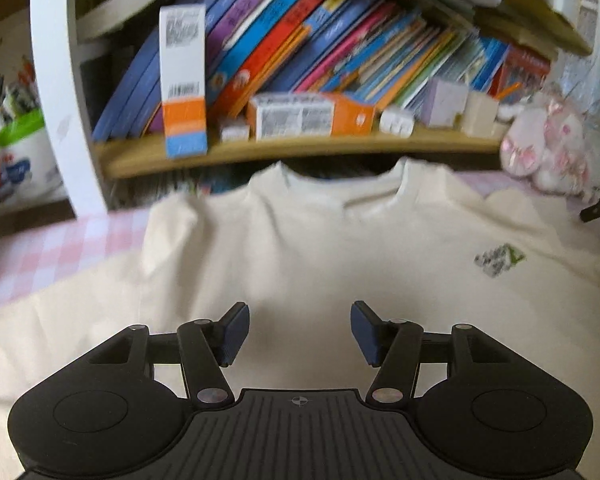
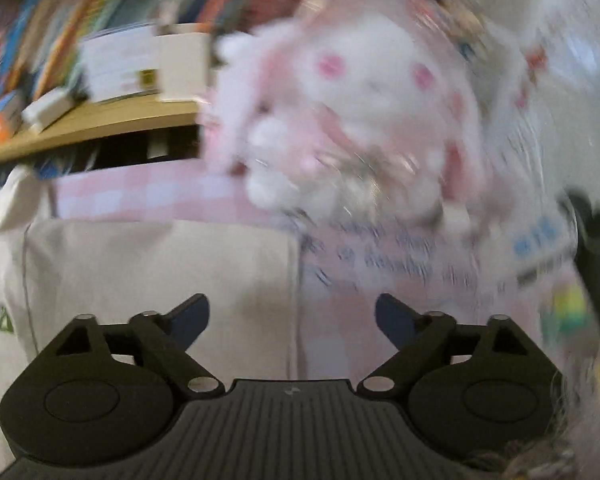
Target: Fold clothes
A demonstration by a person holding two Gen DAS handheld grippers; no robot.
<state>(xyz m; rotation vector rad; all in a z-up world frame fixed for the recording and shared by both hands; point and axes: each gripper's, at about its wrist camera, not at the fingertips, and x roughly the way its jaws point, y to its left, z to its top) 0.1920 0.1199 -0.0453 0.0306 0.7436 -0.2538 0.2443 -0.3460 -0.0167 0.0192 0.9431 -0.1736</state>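
Left wrist view: your left gripper [image 1: 298, 330] hangs half open, holding nothing, over one cream cotton sweatshirt [image 1: 320, 260] on the pink checked cloth [image 1: 40, 252]; its small chest print [image 1: 499, 259] is unreadable. Right wrist view: your right gripper [image 2: 292, 320] stands wide and empty at the sweatshirt's sleeve edge [image 2: 160, 260], with one fluffy white-pink plush toy [image 2: 348, 120] behind it.

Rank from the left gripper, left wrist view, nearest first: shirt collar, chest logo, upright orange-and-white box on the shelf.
From the left gripper, jaws open over the cream shirt:
1. Chest logo, on the shirt, ahead right.
2. Shirt collar, at the shirt's far edge, centre.
3. Upright orange-and-white box, on the shelf behind, left.
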